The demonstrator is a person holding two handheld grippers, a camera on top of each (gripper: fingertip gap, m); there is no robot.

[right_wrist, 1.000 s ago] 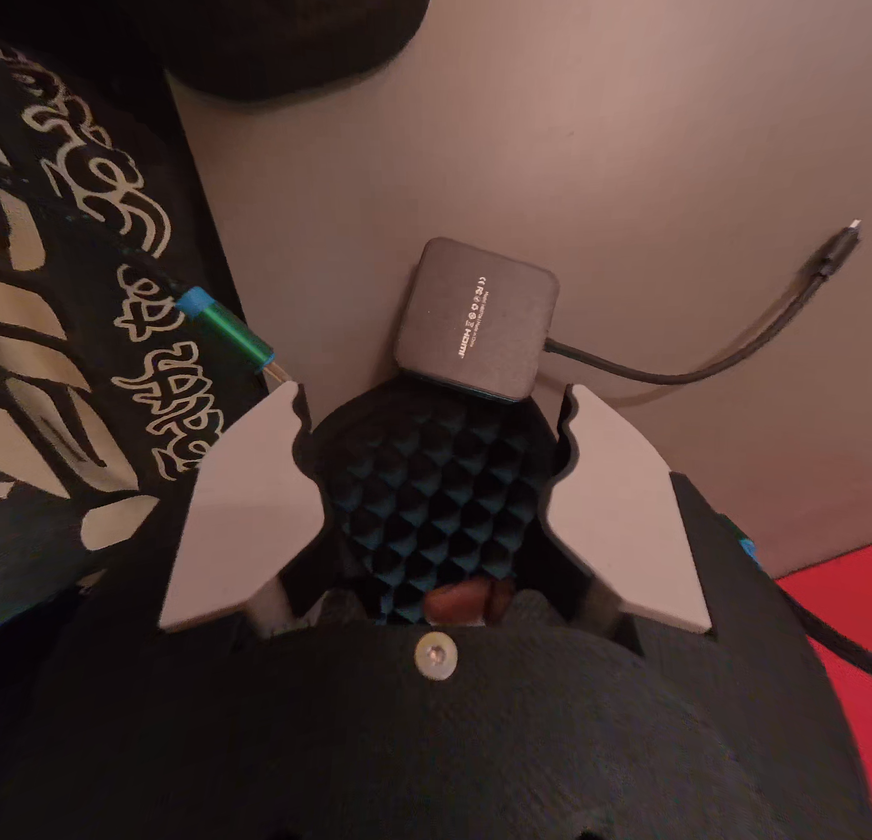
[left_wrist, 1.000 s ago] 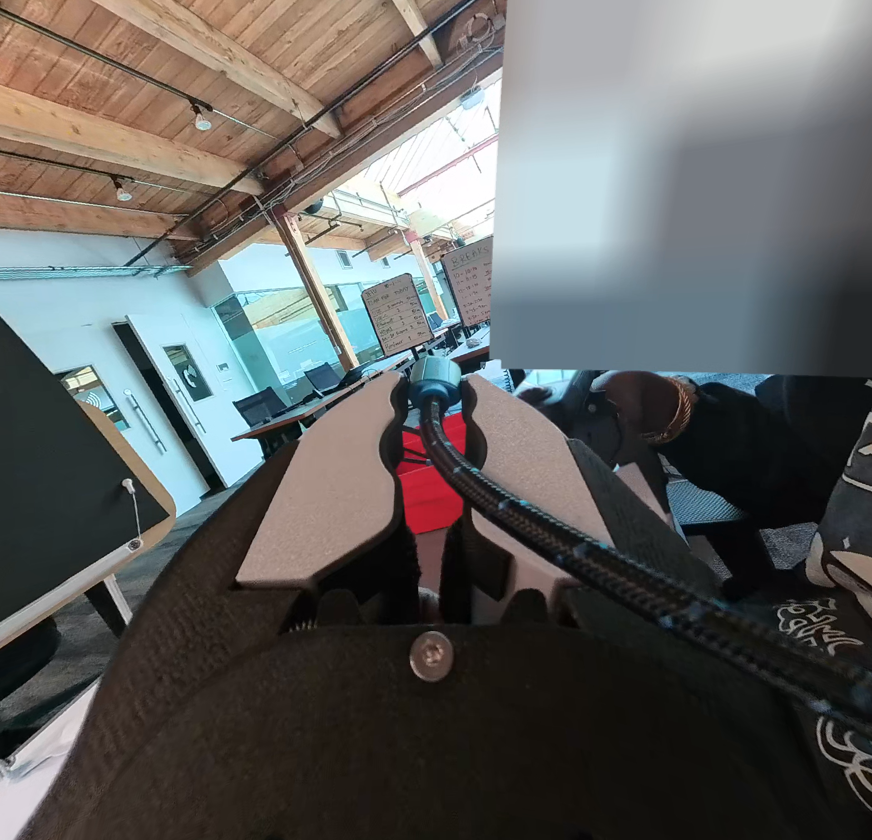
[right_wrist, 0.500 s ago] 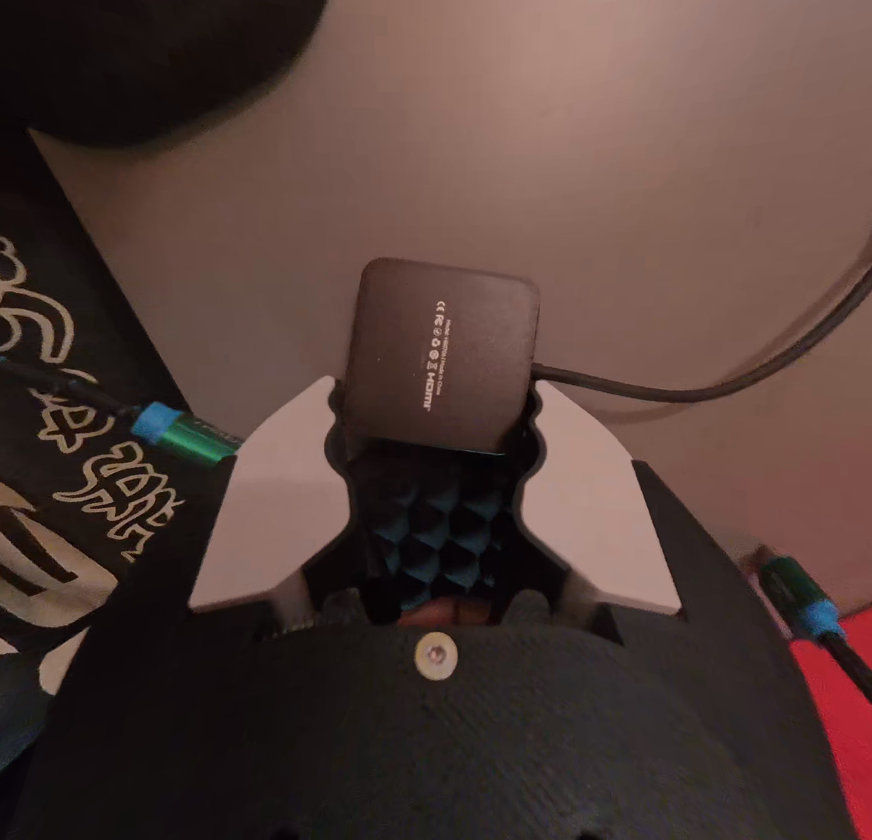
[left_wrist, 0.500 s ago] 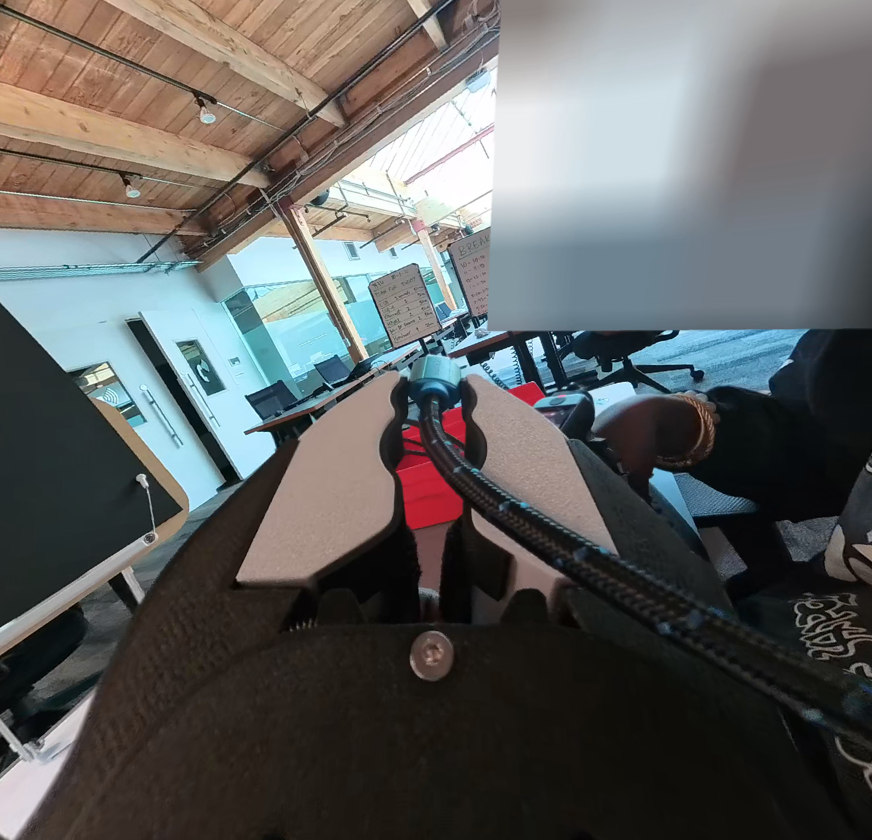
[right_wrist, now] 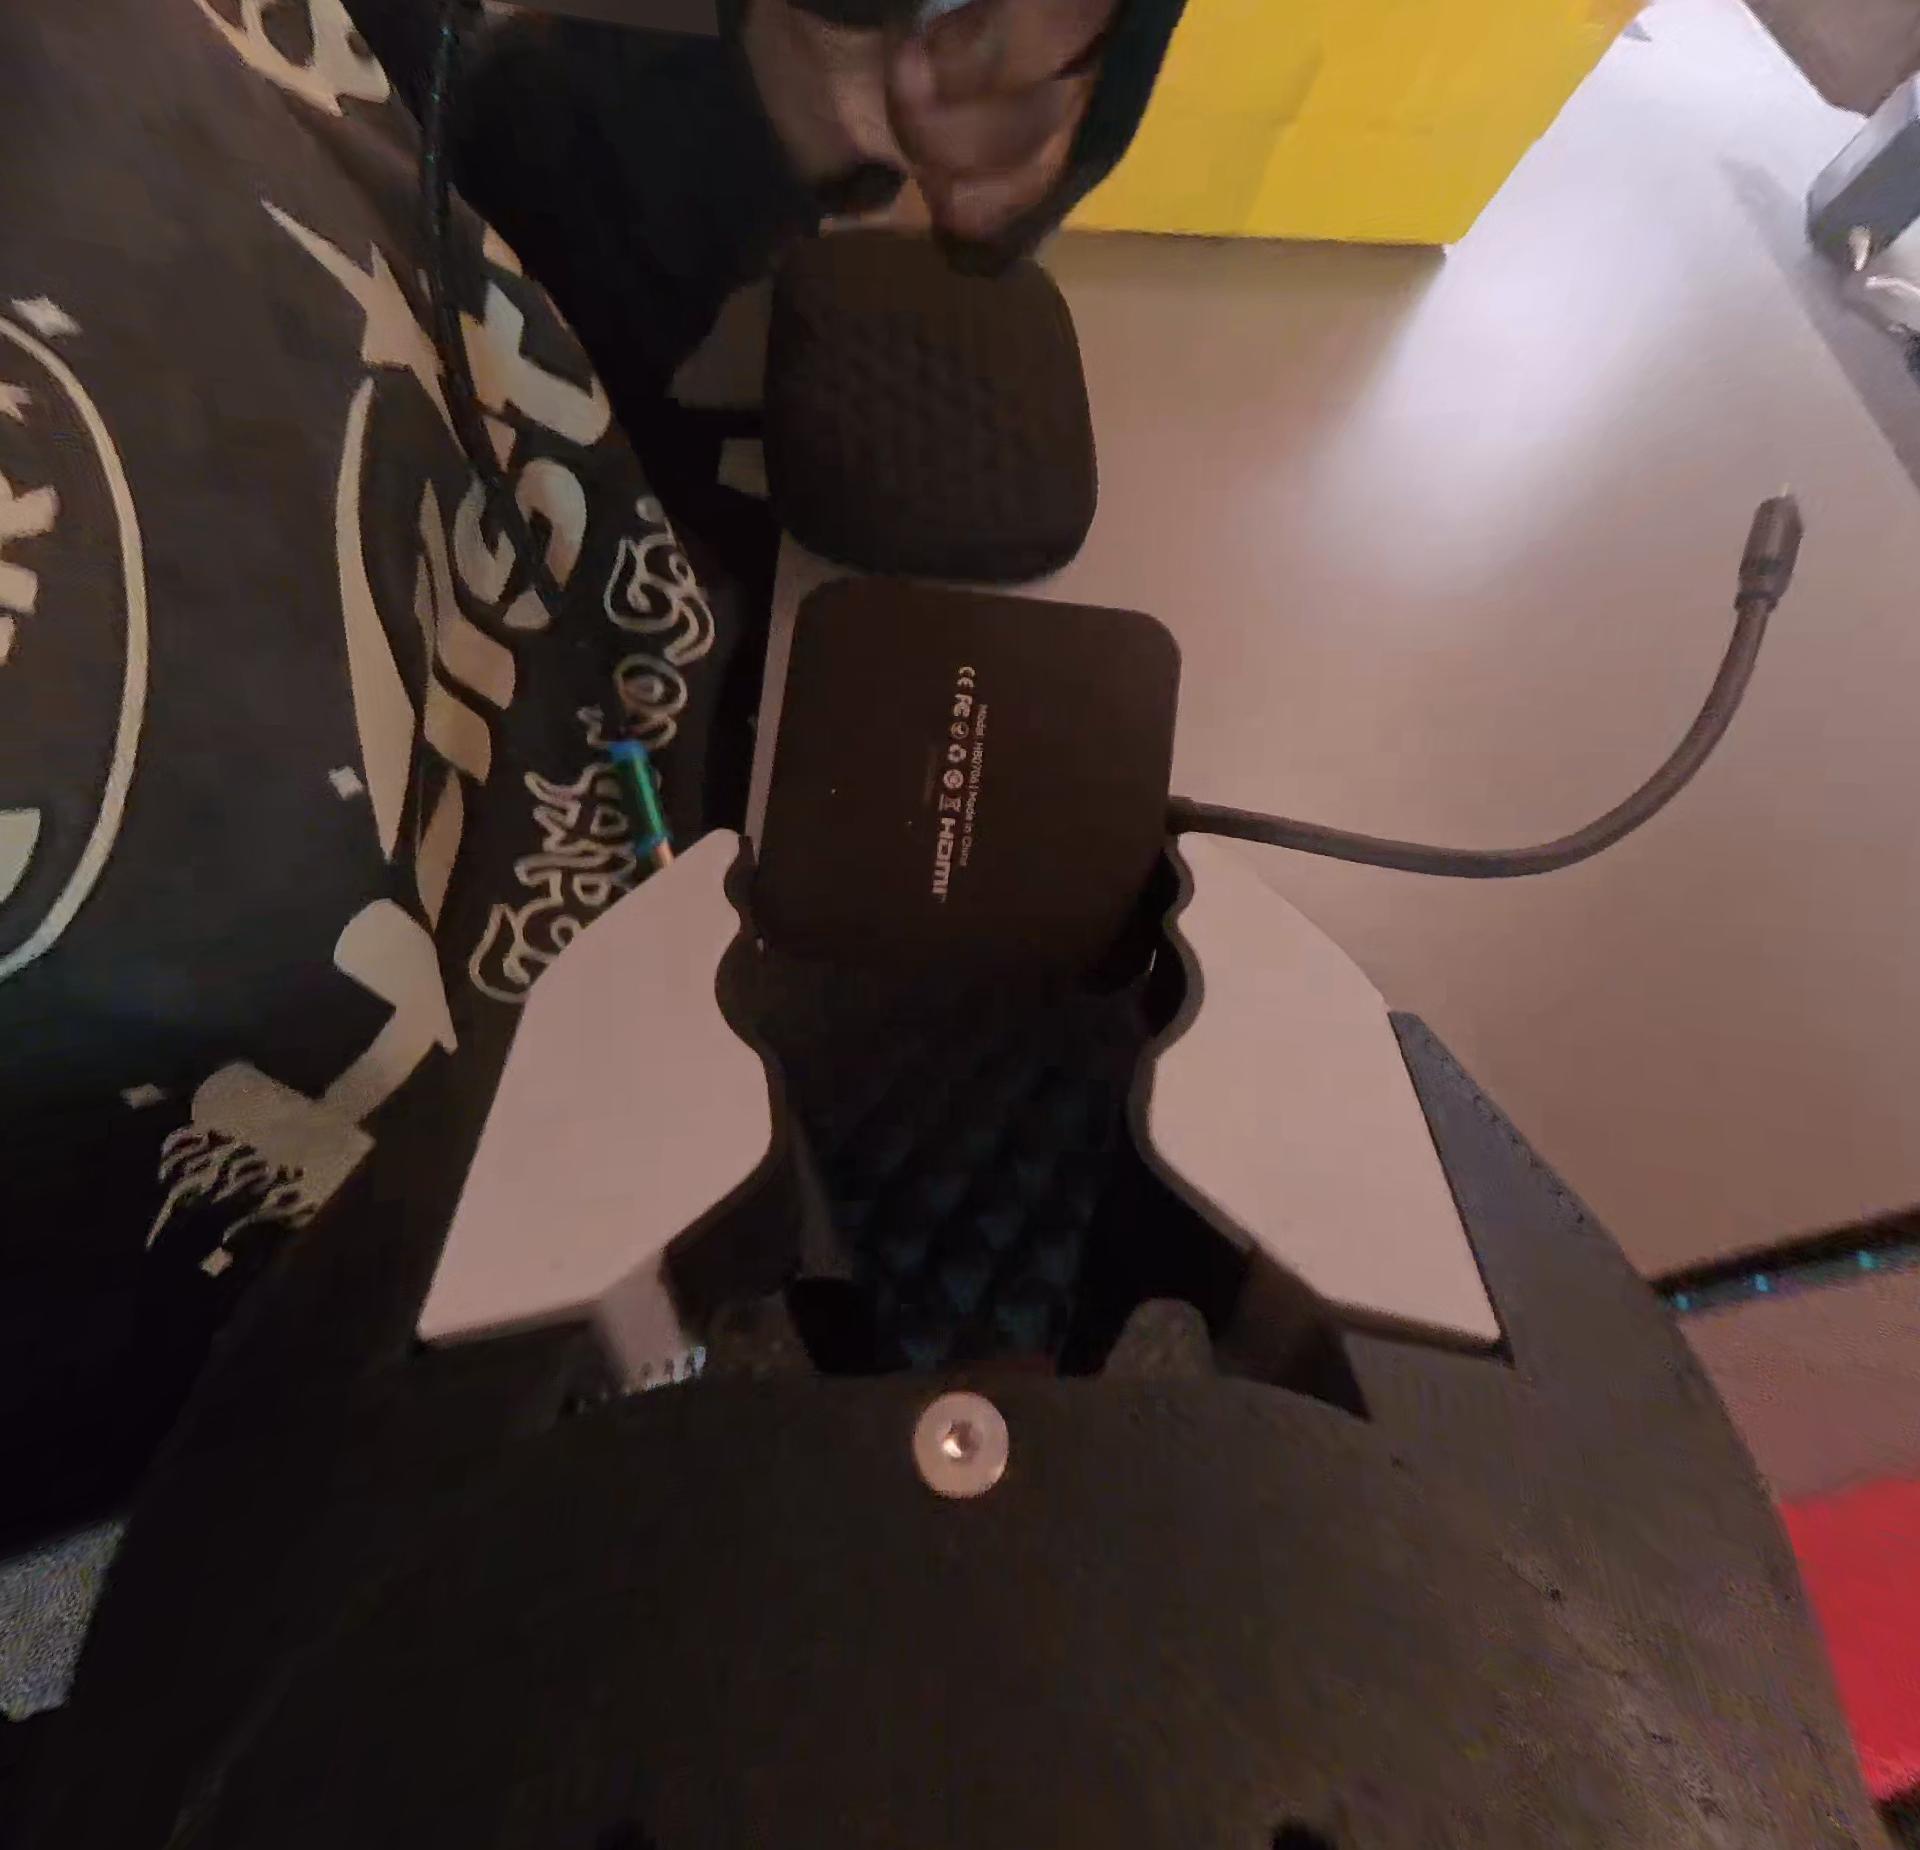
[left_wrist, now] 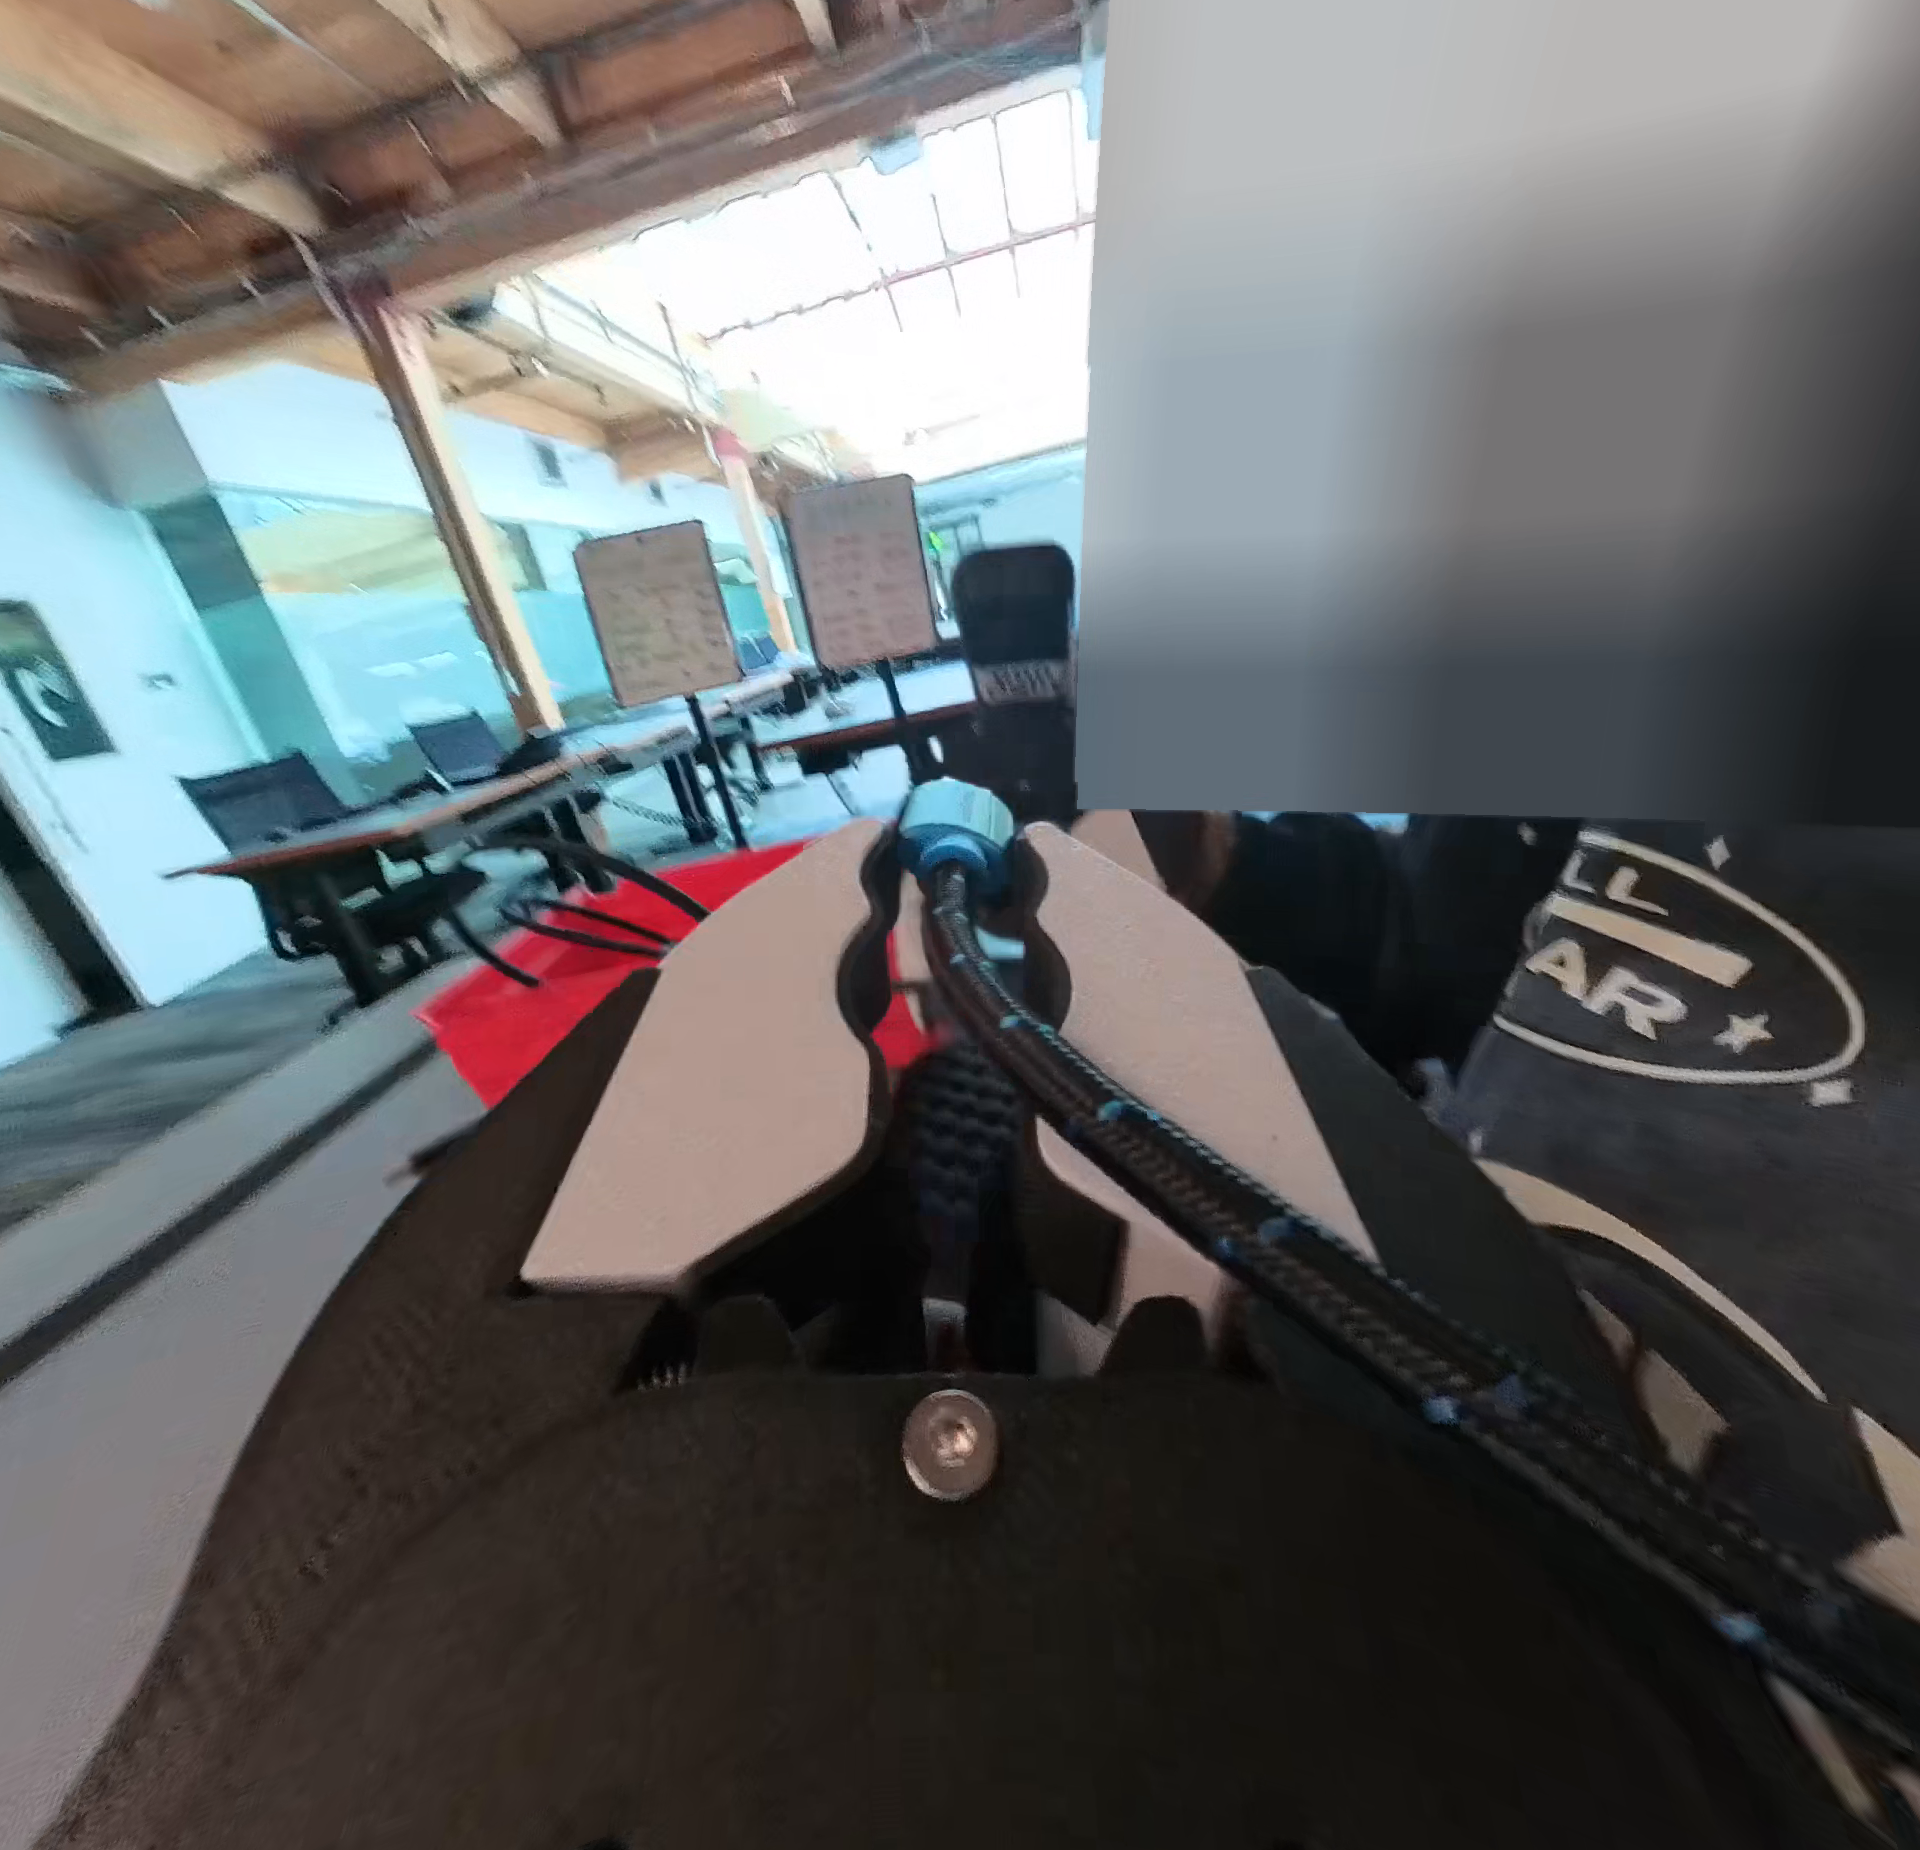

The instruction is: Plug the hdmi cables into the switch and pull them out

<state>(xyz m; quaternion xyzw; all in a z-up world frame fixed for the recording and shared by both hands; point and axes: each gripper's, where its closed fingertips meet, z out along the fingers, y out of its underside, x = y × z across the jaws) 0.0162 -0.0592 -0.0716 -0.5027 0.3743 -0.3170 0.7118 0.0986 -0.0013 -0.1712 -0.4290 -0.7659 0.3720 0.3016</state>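
We are clamping the left tool (left_wrist: 951,865) on the plug (left_wrist: 954,829) and the right tool (right_wrist: 951,891) on the switch (right_wrist: 966,772) above the counter (right_wrist: 1455,553), risking a slip if misaligned.

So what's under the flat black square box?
The flat black square box is pinched by the right gripper, with the pale tabletop below. Its underside is hidden.
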